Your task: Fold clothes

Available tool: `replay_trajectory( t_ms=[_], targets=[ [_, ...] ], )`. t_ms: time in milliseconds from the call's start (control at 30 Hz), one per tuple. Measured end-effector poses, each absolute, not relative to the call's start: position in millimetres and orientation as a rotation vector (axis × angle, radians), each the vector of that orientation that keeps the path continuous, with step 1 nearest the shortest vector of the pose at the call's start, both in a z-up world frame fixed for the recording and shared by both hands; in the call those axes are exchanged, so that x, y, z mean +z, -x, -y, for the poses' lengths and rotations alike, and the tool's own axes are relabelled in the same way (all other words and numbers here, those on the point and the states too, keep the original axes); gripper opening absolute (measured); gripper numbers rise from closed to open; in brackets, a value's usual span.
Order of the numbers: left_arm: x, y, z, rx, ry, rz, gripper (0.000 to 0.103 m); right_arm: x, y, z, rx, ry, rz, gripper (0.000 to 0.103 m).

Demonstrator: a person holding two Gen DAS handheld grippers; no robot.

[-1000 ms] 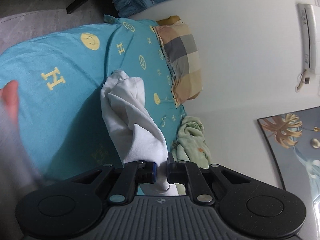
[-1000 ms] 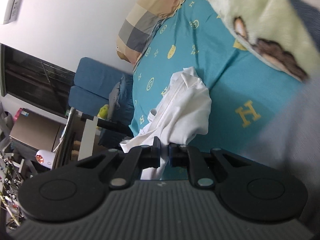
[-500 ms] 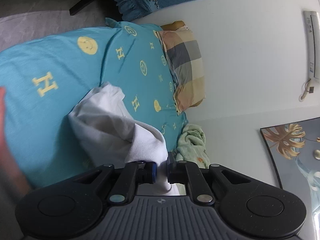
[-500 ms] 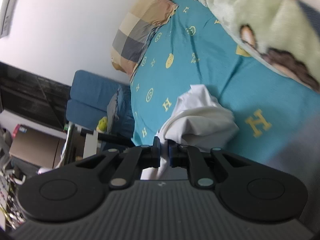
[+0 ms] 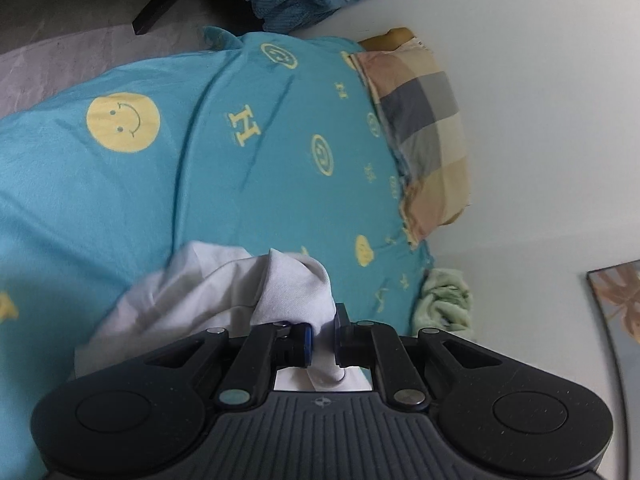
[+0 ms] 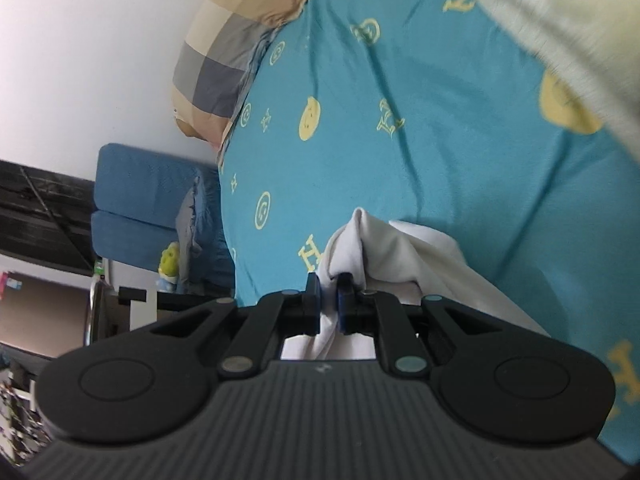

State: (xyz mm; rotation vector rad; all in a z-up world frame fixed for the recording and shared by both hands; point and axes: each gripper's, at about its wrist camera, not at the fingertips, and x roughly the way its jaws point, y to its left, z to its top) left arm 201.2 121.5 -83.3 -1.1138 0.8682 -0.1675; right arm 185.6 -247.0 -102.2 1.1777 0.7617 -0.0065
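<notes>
A white garment (image 5: 192, 296) lies bunched on the teal bed sheet (image 5: 248, 184), right in front of both grippers. My left gripper (image 5: 323, 338) is shut on a fold of it, and the cloth bulges up just past the fingertips. In the right wrist view the same white garment (image 6: 404, 256) spreads to the right, with my right gripper (image 6: 329, 304) shut on a pinched edge of it. Most of the garment is hidden under the gripper bodies.
The teal sheet (image 6: 420, 128) carries yellow smiley faces and letters. A checked pillow (image 5: 424, 128) lies by the white wall. A light green blanket (image 5: 442, 304) is heaped at the bed's edge. A blue sofa (image 6: 140, 200) and shelves stand beside the bed. A pale blanket (image 6: 560, 20) crosses the upper right.
Both grippers have swept across and down toward the bed with the white garment, which went from hanging stretched ahead to lying bunched low against the sheet. A hand at the left edge has left view.
</notes>
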Motion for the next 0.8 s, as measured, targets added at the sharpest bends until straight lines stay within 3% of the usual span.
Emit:
replay_trajectory(
  t_ms=[267,467,600,633,667,700,733,767,800],
  targets=[
    [-119.3,-243.9,-118.2,-0.164,1.041,-0.919,0.010,-137.2,-219.5,252.4,-0.002,-1.158,-0.832,0.011],
    [-118.1,-240.6,-116.2,-0.165,0.991,-0.896,0.012,-136.3,-217.2,250.4,0.036,-1.125,-0.807,0.013],
    [-106.4,-230.0,-114.4,-0.163,0.940,-0.845,0.026,-122.9,-211.4,247.0,0.095,-1.088,-0.749,0.019],
    [-103.3,-227.1,-112.8,-0.175,0.925,-0.832,0.031,-118.0,-210.2,243.9,0.107,-1.056,-0.738,0.028],
    [-99.6,-223.8,-110.9,-0.190,0.904,-0.820,0.043,-112.2,-207.9,240.7,0.119,-1.019,-0.719,0.043],
    [-95.3,-220.3,-108.5,-0.201,0.877,-0.807,0.049,-105.6,-204.8,237.4,0.132,-0.978,-0.693,0.052],
    [-90.1,-216.1,-105.9,-0.207,0.841,-0.796,0.051,-99.3,-201.6,234.4,0.142,-0.945,-0.668,0.070],
    [-84.3,-211.4,-102.3,-0.209,0.795,-0.787,0.056,-93.4,-198.0,231.6,0.146,-0.919,-0.641,0.081],
    [-78.9,-206.8,-98.1,-0.215,0.745,-0.776,0.060,-87.9,-194.4,228.8,0.150,-0.896,-0.614,0.082]
  ],
)
